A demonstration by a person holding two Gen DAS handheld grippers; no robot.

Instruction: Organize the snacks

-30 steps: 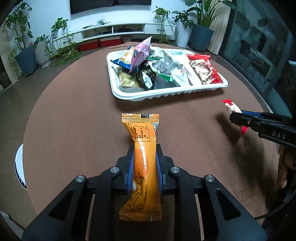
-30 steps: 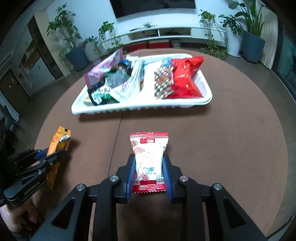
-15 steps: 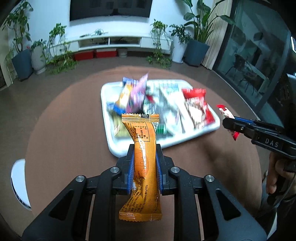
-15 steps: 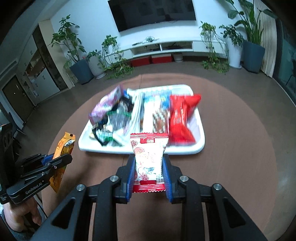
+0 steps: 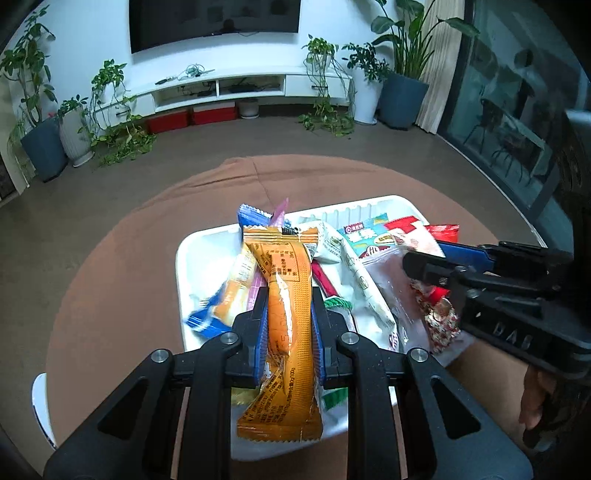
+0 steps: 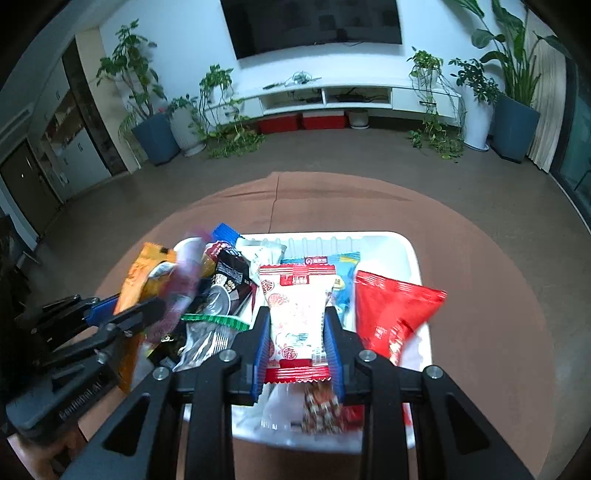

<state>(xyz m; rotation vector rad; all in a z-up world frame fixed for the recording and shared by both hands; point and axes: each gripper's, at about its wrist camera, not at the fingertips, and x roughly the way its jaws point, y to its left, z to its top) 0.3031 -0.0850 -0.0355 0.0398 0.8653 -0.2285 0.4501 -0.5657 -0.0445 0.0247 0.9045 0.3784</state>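
Two packets ride over the white tray (image 6: 413, 258), since that is where we gather the snacks: our left gripper (image 5: 287, 332) is clenched on the orange packet (image 5: 286, 310) above the tray's crowded left side, our right gripper (image 6: 298, 341) grasps the red-and-white packet (image 6: 297, 317) over its middle; beyond lies brown table (image 6: 480, 258)

Round table (image 5: 122, 266), brown cloth, crease running from far edge. Brown floor (image 6: 332, 155) beyond. Dark TV (image 6: 317, 26) on white wall. Below it, white TV unit (image 5: 229, 86), open shelves, cables on top; two red boxes (image 6: 301, 122) beneath. Potted plants either side: blue pot (image 5: 402, 101) right, blue pot (image 6: 155, 138) left, white pots, trailing vines. Curtain (image 5: 439, 74) and glass doors (image 5: 517, 122) far right. Cabinets (image 6: 70, 147) far left.
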